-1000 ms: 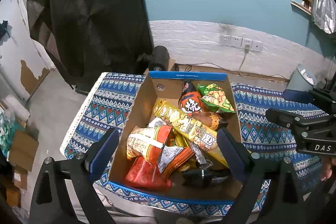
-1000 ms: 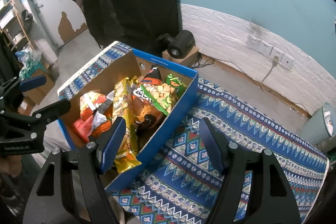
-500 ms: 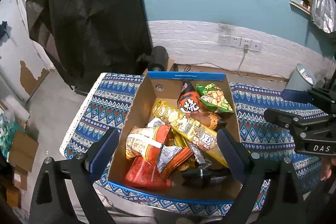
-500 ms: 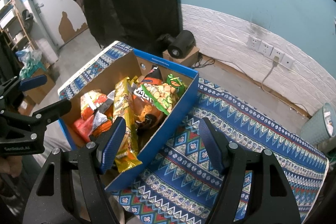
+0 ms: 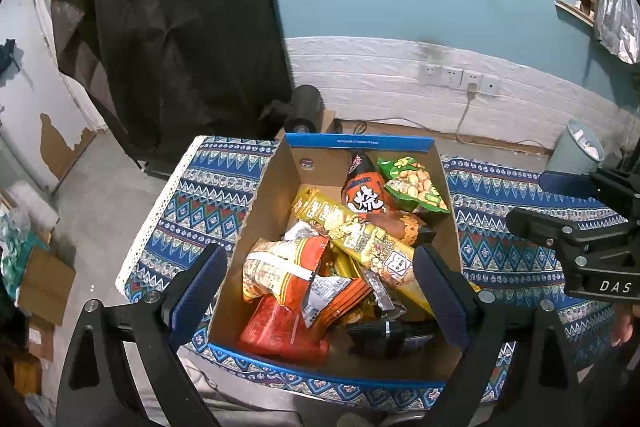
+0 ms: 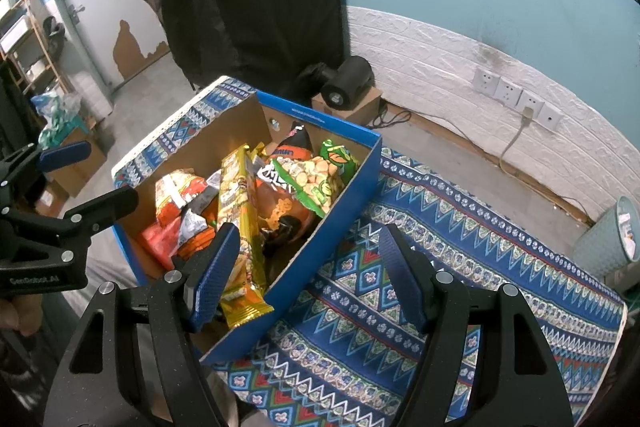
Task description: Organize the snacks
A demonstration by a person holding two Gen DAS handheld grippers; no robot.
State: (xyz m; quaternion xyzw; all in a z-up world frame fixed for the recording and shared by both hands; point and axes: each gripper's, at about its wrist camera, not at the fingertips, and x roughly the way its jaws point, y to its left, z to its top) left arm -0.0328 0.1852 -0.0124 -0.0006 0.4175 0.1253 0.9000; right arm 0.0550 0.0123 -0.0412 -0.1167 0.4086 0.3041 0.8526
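A blue cardboard box [image 5: 360,141] [image 6: 344,195] sits on a patterned blue cloth and holds several snack packets. Among them are a long yellow packet [image 5: 360,231] [image 6: 240,211], a green peanut bag [image 5: 412,183] [image 6: 324,171], an orange-black bag [image 5: 364,191] and red-orange packets [image 5: 280,331] [image 6: 176,195]. My left gripper [image 5: 320,291] hangs open above the box's near end, nothing between its fingers. My right gripper [image 6: 308,267] is open over the box's right wall, holding nothing. Each gripper shows at the edge of the other's view.
The patterned cloth [image 6: 460,267] [image 5: 208,195] spreads right of the box and left of it. A pale bin [image 6: 612,239] [image 5: 576,147] stands at the far right. A black cylinder on a carton [image 6: 348,79] sits behind the box by the wall. Cartons lie on the floor [image 5: 44,279].
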